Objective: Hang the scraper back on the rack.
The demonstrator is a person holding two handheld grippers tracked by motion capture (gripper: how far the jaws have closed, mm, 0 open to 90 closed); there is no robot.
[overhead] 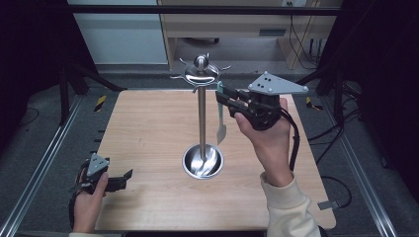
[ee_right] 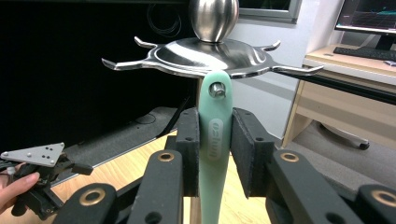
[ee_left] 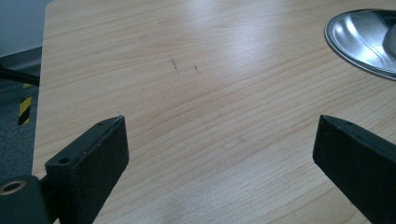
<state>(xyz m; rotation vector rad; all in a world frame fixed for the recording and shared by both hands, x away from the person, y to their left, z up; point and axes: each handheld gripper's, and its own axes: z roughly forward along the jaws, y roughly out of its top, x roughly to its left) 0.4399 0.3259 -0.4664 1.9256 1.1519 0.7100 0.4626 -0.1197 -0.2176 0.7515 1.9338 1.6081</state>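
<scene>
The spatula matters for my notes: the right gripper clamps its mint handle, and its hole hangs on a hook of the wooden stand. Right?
Not wooden: the stand is polished metal, as the right gripper view shows. The right gripper does clamp the spatula, its hole on a hook.

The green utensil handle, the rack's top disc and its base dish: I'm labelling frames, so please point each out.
green utensil handle [ee_right: 215,140], right gripper view, middle of the handle
top disc [ee_right: 205,55], right gripper view, its upper face
base dish [overhead: 190,160], high view, its left rim
</scene>
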